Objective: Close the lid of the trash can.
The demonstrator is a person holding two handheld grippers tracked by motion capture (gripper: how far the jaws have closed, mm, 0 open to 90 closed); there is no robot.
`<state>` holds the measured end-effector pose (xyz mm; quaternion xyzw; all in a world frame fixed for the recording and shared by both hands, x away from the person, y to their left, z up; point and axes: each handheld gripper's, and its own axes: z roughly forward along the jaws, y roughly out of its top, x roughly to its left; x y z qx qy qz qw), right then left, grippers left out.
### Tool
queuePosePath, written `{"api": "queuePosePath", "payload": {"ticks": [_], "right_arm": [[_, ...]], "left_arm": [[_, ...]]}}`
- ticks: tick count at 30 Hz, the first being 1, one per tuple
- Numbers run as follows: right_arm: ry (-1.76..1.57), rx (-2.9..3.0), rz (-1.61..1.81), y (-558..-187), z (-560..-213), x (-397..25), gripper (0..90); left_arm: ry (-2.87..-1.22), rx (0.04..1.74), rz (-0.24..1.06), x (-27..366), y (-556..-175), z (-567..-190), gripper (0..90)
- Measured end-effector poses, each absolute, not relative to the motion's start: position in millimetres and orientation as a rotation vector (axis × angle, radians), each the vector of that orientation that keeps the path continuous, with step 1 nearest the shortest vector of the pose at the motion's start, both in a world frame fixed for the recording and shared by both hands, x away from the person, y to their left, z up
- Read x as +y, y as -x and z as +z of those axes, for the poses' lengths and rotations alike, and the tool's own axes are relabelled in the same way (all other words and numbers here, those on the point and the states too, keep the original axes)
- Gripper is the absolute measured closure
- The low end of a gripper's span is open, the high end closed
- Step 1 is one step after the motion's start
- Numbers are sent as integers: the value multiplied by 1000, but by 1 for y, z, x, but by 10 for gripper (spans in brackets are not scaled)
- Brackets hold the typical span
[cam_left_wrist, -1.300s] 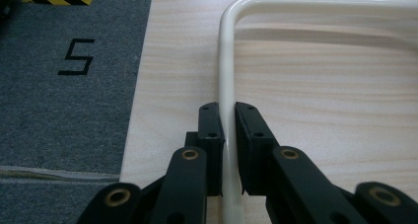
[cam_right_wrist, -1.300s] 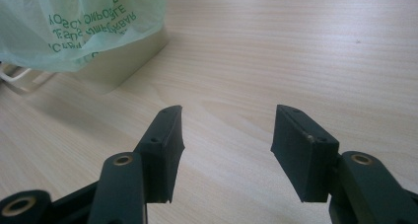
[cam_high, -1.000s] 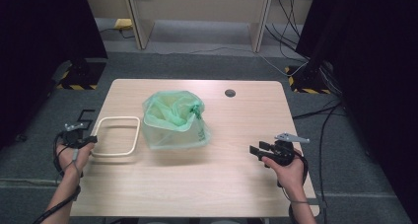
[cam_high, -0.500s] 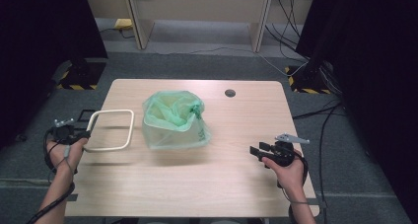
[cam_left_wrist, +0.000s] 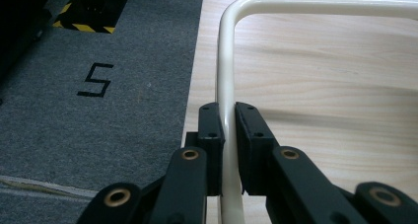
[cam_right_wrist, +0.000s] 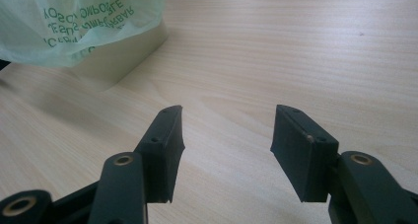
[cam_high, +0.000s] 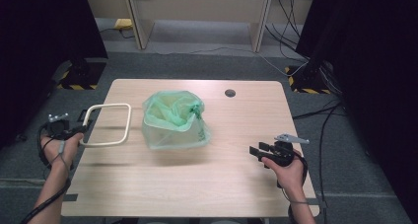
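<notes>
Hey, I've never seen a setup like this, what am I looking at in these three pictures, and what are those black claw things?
No robot here: a person holds a hand-operated two-jaw gripper in each hand. The high view looks down on a wooden table. The other two pictures come from cameras riding on the grippers, looking along their black jaws. The left gripper is shut on a cream tube frame, a rounded rectangle held at the table's left edge. The right gripper is open and holds nothing, its jaws above bare wood. Mid-table sits a small bin lined with a green plastic bag. A dark round spot lies near the far edge.
</notes>
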<state>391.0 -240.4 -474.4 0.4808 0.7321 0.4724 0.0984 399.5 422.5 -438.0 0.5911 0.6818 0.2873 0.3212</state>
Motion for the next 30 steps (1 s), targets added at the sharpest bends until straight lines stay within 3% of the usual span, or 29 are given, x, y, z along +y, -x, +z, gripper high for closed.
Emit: {"api": "queuePosePath", "payload": {"ticks": [30], "right_arm": [[-1425, 2164, 1396, -391, -474, -242, 459]], "left_arm": [[-1526, 1772, 762, 420, -402, -421, 814]]}}
